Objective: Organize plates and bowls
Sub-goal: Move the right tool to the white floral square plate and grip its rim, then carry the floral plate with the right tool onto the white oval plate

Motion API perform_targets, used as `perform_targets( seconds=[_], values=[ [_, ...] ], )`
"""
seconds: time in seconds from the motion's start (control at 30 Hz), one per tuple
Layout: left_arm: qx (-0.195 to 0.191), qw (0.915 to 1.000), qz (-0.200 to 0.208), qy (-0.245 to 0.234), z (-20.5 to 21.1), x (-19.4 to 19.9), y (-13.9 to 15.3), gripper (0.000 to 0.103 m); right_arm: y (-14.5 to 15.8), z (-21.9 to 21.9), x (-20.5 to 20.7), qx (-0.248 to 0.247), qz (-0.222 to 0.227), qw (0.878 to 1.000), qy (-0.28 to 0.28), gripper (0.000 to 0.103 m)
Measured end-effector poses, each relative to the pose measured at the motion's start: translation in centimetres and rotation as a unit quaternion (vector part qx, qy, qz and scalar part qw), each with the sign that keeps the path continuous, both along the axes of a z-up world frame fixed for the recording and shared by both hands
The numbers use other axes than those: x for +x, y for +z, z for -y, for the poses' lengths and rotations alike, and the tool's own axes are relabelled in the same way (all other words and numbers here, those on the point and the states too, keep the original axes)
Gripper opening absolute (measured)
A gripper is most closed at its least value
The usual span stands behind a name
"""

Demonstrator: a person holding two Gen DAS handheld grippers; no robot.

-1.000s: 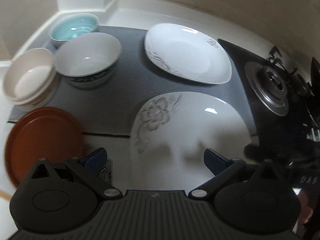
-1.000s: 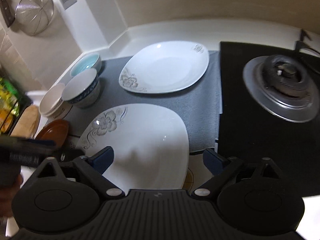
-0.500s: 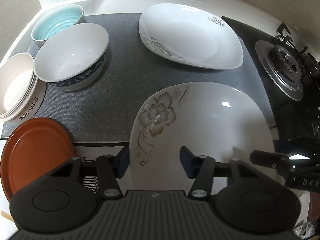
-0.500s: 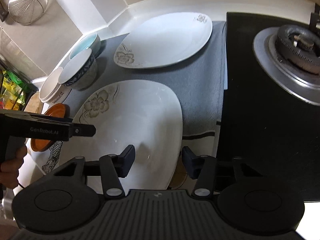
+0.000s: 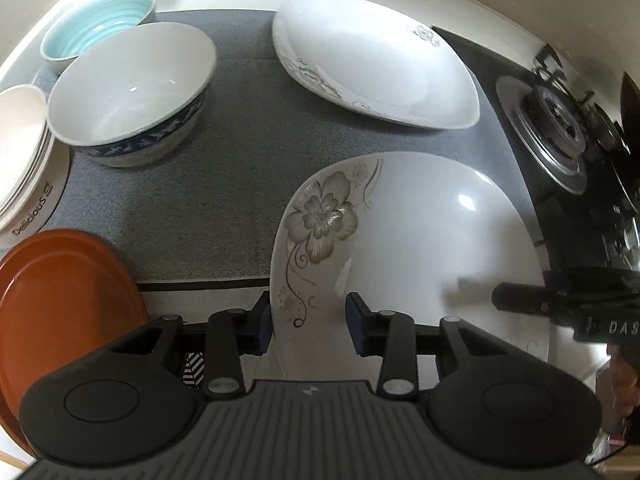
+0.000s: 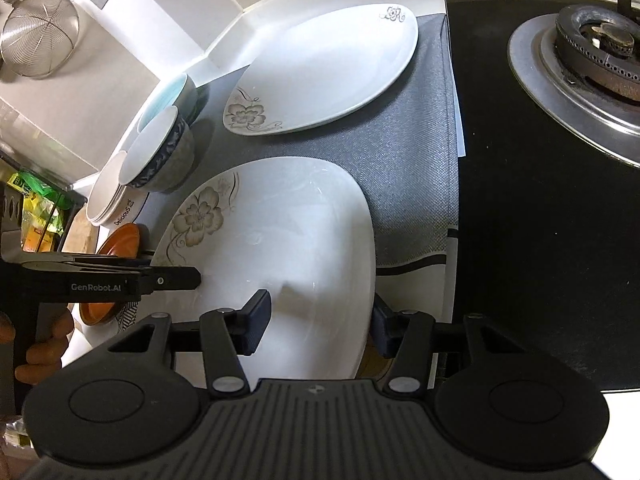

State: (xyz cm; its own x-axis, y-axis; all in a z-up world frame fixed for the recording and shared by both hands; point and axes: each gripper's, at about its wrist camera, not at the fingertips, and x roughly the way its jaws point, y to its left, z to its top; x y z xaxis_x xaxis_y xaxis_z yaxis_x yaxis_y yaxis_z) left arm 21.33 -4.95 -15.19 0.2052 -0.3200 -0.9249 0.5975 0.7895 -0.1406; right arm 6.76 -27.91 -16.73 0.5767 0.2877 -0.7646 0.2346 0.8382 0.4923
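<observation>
On the near edge of the grey mat [image 5: 224, 184], I have the left gripper [image 5: 308, 320] and right gripper [image 6: 320, 322] just closing, not yet clamped, astride opposite rims of the near flowered plate [image 5: 420, 240], likely slick, heavy and breakable.

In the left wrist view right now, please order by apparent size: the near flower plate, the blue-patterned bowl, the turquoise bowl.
1. Near flower plate, clearly largest, though nearness to the camera enlarges it.
2. Blue-patterned bowl.
3. Turquoise bowl, smallest; it stands farther away and is partly hidden by the blue-patterned bowl.
</observation>
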Motion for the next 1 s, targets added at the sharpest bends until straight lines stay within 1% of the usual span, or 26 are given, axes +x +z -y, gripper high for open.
perform_targets(
  seconds=[0.1, 0.27, 0.4, 0.43, 0.47, 0.53, 0.6, 0.63, 0.67, 0.73, 0.87, 1.0],
  values=[
    [-0.004, 0.9999, -0.008, -0.009, -0.1, 0.1, -0.1, 0.042, 0.0, 0.1, -0.1, 0.002, 0.000, 1.000, -0.002, 0.056],
    [-0.014, 0.9986, -0.045, -0.022, -0.9, 0.4, -0.2, 0.042, -0.4, 0.9, -0.6, 0.036, 0.006, 0.999, -0.023, 0.056],
    [-0.017, 0.9977, -0.057, -0.032, -1.1, 0.2, -0.3, 0.042, -0.5, 1.1, -0.9, 0.052, -0.002, 0.998, -0.023, 0.056],
    [-0.017, 0.9979, -0.056, -0.030, -1.0, 0.1, -0.4, 0.042, -0.5, 1.1, -1.0, 0.053, 0.000, 0.998, -0.021, 0.056],
    [-0.016, 0.9981, -0.053, -0.026, -1.0, 0.1, -0.3, 0.037, -0.5, 1.0, -1.0, 0.050, 0.003, 0.999, -0.020, 0.056],
    [-0.012, 0.9986, -0.050, -0.015, -1.2, -0.1, -0.3, 0.034, -0.5, 0.7, -1.0, 0.041, 0.011, 0.999, -0.020, 0.056],
    [-0.011, 0.9985, -0.054, -0.002, -1.4, -0.1, -0.3, 0.034, -0.3, 0.4, -1.1, 0.024, 0.008, 0.999, -0.028, 0.043],
    [-0.011, 0.9984, -0.056, 0.001, -1.6, 0.0, -0.2, 0.033, -0.3, 0.3, -1.1, 0.009, 0.004, 0.999, -0.032, 0.026],
    [-0.012, 0.9983, -0.057, 0.002, -1.7, -0.1, -0.1, 0.032, -0.3, 0.2, -1.1, -0.005, -0.002, 0.999, -0.038, 0.019],
    [-0.011, 0.9986, -0.051, 0.003, -1.7, -0.5, 0.1, 0.032, -0.5, 0.6, -1.4, 0.002, -0.002, 0.999, -0.047, 0.019],
    [-0.014, 0.9994, -0.032, 0.005, -1.7, -0.8, 1.0, 0.032, -0.4, 0.7, -1.7, -0.001, 0.002, 0.999, -0.051, 0.019],
    [-0.023, 0.9996, -0.016, 0.003, -1.3, -0.4, 2.2, 0.032, 0.6, 0.9, -1.8, -0.012, 0.015, 0.998, -0.053, 0.019]
  ],
)
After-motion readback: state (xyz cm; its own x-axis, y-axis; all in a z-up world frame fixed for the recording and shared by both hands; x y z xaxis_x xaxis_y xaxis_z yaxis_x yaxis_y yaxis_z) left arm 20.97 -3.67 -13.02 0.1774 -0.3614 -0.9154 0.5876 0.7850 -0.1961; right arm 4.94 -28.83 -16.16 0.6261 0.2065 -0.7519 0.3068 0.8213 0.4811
